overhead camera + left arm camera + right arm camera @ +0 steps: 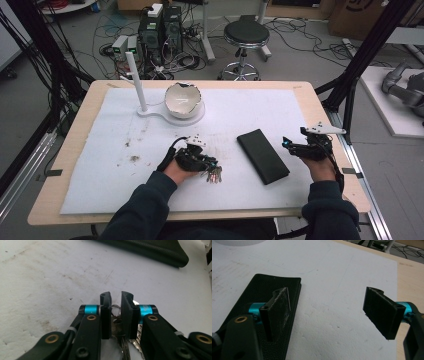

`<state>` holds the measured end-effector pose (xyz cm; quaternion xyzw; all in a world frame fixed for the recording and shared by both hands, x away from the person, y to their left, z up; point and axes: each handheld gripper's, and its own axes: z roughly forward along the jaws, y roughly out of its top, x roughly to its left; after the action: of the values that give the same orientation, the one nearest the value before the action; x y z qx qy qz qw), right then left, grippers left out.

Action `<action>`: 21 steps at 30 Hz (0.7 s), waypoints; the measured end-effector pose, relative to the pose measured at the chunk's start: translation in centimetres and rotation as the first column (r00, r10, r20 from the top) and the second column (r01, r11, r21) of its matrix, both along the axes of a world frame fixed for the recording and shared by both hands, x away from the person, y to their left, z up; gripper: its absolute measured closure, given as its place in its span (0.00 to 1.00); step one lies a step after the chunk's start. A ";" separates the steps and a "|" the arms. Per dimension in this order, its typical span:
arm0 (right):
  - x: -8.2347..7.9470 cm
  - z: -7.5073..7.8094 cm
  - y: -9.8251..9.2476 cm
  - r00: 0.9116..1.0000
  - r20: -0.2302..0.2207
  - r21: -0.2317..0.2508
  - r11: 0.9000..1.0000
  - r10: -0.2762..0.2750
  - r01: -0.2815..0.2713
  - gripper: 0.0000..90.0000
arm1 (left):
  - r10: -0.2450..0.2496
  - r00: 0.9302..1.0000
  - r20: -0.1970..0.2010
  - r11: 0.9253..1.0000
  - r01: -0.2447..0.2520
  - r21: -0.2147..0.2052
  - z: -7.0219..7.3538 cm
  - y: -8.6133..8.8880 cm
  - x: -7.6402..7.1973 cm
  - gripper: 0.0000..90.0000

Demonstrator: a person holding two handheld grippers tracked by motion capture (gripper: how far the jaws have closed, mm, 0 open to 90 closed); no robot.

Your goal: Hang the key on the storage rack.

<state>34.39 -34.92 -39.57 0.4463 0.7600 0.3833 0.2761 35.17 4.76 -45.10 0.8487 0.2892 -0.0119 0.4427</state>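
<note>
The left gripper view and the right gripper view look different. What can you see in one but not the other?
Left gripper view alone: a bunch of keys pinched between the left tongs, whose jaws stand close together.

Right gripper view alone: the right tongs with jaws wide apart and nothing between them, plus the bare wooden table edge.

Both: the black wallet lying flat, and the white foam mat beneath everything.

Keys lie left of the wallet, bowl behind.
</note>
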 end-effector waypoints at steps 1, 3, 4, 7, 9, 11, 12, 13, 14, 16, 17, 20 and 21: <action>0.0 0.0 0.0 1.000 0.000 -0.001 1.000 0.002 -0.002 0.24 | -0.005 1.000 0.001 1.000 0.005 0.007 0.0 0.0 0.0 0.94; 0.0 0.0 0.0 1.000 0.002 -0.002 1.000 0.003 -0.003 0.24 | -0.010 1.000 0.015 1.000 0.010 0.010 0.1 0.0 -0.1 0.97; 0.0 0.0 0.0 1.000 -0.001 0.000 1.000 0.000 0.000 0.24 | -0.011 1.000 0.020 1.000 0.011 -0.001 0.2 0.0 -0.2 0.98; 0.0 0.0 -0.1 1.000 0.000 0.001 1.000 -0.001 0.001 0.24 | 0.000 0.999 0.038 0.999 0.001 -0.050 0.9 0.4 -0.4 0.98; 0.0 0.0 -0.1 1.000 0.000 0.000 1.000 0.000 0.000 0.24 | 0.005 0.999 0.047 0.998 -0.002 -0.059 1.1 0.6 -0.4 0.98; 0.0 0.0 -0.1 1.000 -0.001 0.001 1.000 0.000 0.000 0.24 | 0.012 0.998 0.065 0.997 -0.007 -0.080 1.5 0.9 -0.5 0.98; 0.0 0.0 -0.1 1.000 -0.001 0.001 1.000 0.000 0.000 0.24 | 0.019 0.997 0.073 0.996 -0.012 -0.089 1.7 1.1 -0.6 0.98; -0.1 0.0 -0.1 1.000 -0.002 0.002 1.000 0.000 0.000 0.24 | 0.026 0.996 0.081 0.995 -0.018 -0.103 1.8 1.2 -0.6 0.98; -0.1 0.0 -0.1 1.000 -0.002 0.002 1.000 0.000 0.000 0.24 | 0.031 0.995 0.091 0.994 -0.021 -0.111 2.0 1.4 -0.6 0.98; -0.1 0.0 -0.1 1.000 -0.003 0.003 1.000 0.000 0.000 0.24 | 0.043 0.993 0.106 0.991 -0.030 -0.128 2.2 1.7 -0.7 0.97; -0.1 0.0 -0.1 1.000 -0.003 0.003 1.000 0.000 0.000 0.24 | 0.046 0.993 0.108 0.991 -0.032 -0.131 2.3 1.8 -0.7 0.97; 0.0 -0.1 0.0 1.000 -0.007 0.001 1.000 0.002 -0.002 0.24 | 0.042 0.993 0.107 0.993 -0.030 -0.114 2.0 1.9 -0.7 1.00; 0.0 -0.1 0.0 1.000 -0.005 -0.003 1.000 0.003 -0.003 0.24 | 0.043 0.994 0.105 0.994 -0.032 -0.102 1.9 1.8 -0.7 1.00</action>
<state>34.38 -34.92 -39.67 0.4457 0.7620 0.3816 0.2740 34.49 6.54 -43.19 0.8192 0.2801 0.0274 0.4997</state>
